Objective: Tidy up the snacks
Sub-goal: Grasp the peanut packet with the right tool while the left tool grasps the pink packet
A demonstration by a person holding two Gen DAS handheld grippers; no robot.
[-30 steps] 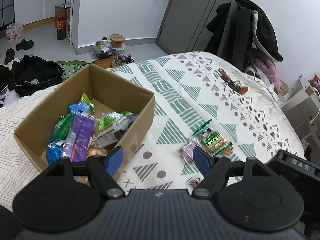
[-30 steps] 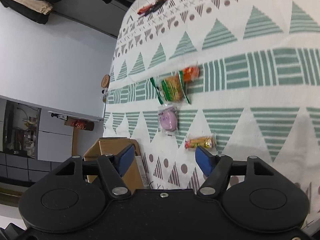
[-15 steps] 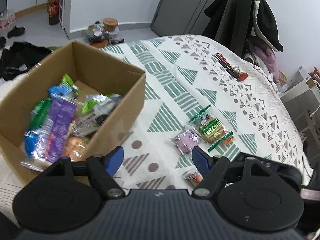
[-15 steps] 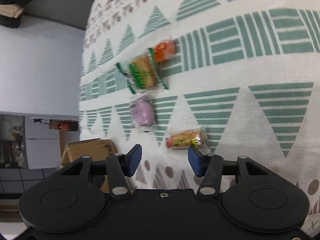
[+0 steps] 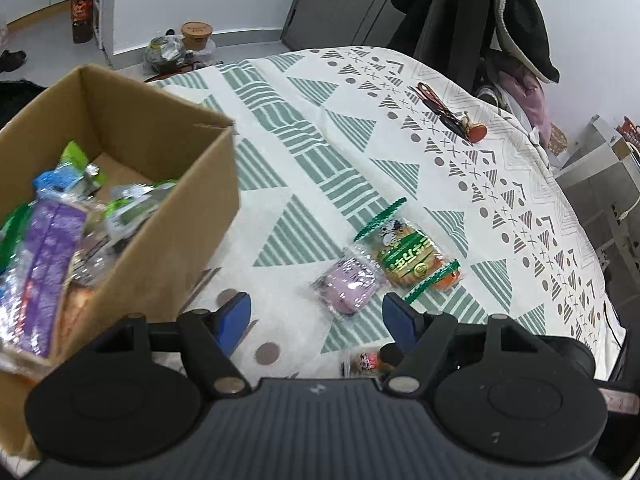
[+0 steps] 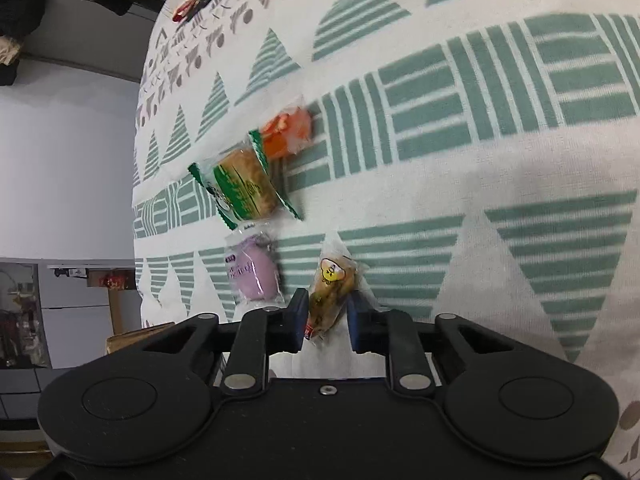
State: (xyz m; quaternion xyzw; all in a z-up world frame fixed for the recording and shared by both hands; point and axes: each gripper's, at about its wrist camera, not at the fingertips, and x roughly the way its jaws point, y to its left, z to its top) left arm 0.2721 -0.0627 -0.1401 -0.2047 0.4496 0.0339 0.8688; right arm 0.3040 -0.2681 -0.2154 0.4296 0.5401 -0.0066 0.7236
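My right gripper (image 6: 327, 315) is shut on a small brown snack packet (image 6: 330, 293) with a yellow logo, on the patterned tablecloth. Just left of it lie a purple packet (image 6: 253, 275), a green-edged cracker packet (image 6: 243, 189) and an orange packet (image 6: 289, 133). In the left wrist view my left gripper (image 5: 316, 317) hovers open over the cloth, empty. The purple packet (image 5: 348, 285) and the cracker packet (image 5: 408, 254) lie just beyond its fingertips. The cardboard box (image 5: 168, 236), holding several snacks, stands at the left. The brown packet (image 5: 362, 362) peeks out below the right finger.
A red and black tool (image 5: 450, 114) lies at the far side of the tablecloth (image 5: 304, 128). Behind the table hangs dark clothing (image 5: 500, 12) on a rack. Bags and a pot (image 5: 196, 34) sit on the floor. The table's right edge drops off near grey cabinets (image 5: 600, 184).
My right gripper moved down to the brown packet and shut on it. My left gripper swung right, away from the box, toward the loose packets.
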